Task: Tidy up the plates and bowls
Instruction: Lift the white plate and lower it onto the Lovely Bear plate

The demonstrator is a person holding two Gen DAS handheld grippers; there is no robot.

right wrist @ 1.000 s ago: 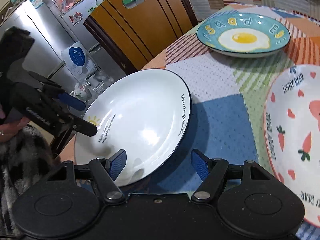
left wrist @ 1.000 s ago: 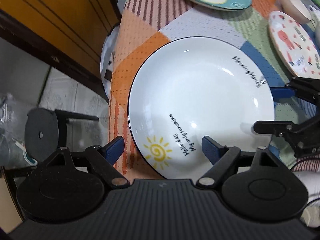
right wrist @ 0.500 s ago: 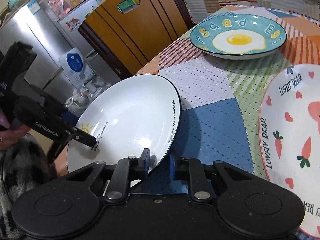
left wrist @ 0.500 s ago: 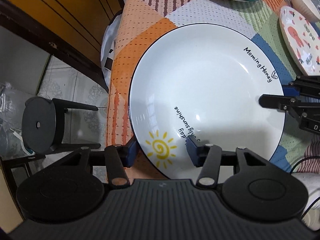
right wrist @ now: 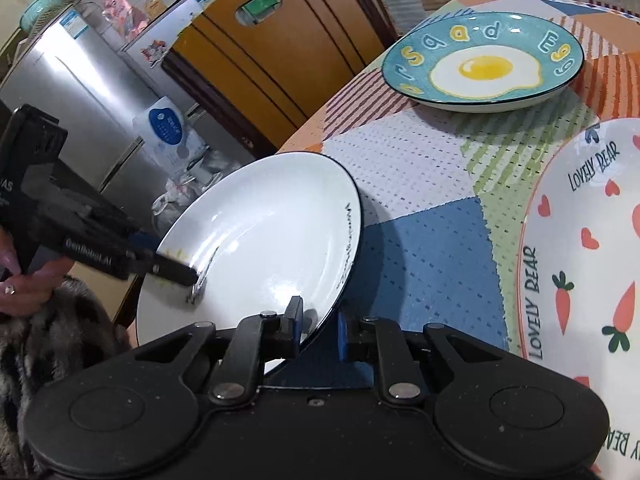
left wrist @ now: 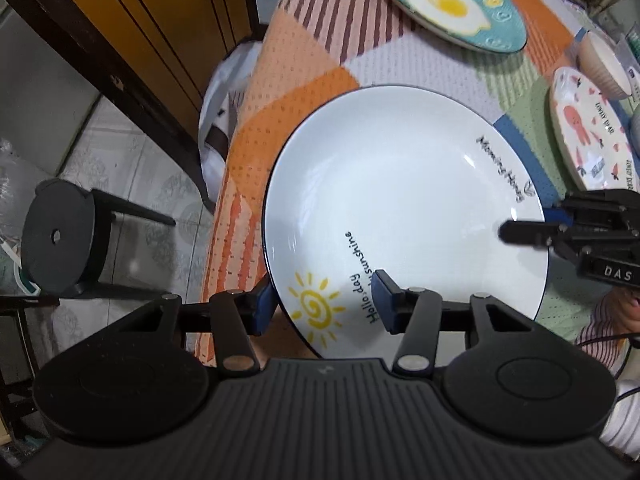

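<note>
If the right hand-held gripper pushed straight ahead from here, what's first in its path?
The right hand-held gripper is already clamped on the white sun plate. Beyond the rim lies patchwork tablecloth; the egg plate looks next, though depth is unclear.

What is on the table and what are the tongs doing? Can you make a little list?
held thing: white plate with a sun, one edge lifted off the table
left tongs: shut on its rim by the sun
right tongs: shut on the opposite rim
farther back: blue egg plate
to the right: carrot plate
underneath: patchwork tablecloth
</note>
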